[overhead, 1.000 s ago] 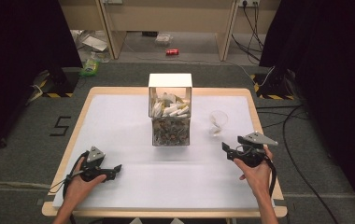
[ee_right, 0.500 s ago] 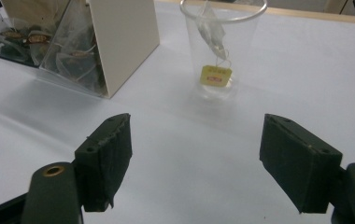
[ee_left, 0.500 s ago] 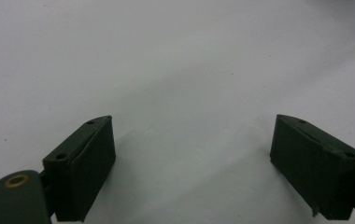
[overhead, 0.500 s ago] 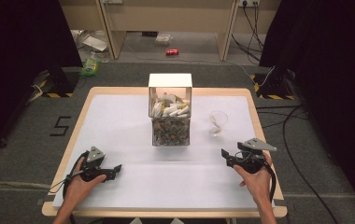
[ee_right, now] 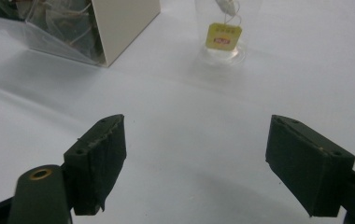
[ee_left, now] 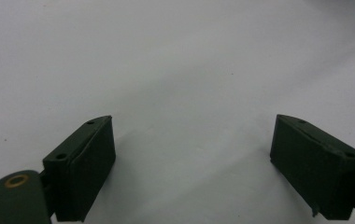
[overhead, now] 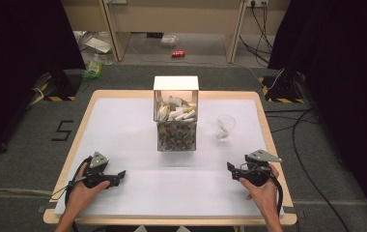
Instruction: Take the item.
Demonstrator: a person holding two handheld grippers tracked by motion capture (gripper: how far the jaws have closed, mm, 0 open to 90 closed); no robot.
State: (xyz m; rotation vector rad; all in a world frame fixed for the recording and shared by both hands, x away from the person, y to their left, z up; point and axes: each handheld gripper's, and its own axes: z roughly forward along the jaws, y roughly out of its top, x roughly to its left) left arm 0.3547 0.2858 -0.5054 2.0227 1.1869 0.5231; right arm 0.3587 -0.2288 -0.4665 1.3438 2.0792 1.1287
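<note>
- Left gripper low at the table's near-left, jaws spread, empty.
- Right gripper near-right, jaws spread (nothing between).
- Clear cup upright beyond it, tea-bag tag hanging inside, beside the box.

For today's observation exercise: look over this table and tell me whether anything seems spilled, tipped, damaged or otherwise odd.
Nothing stands out. The box of tea bags stands upright mid-table, the clear cup beside it is upright with a tagged tea bag inside, and the white tabletop shows no spill. Both tools rest open.
</note>
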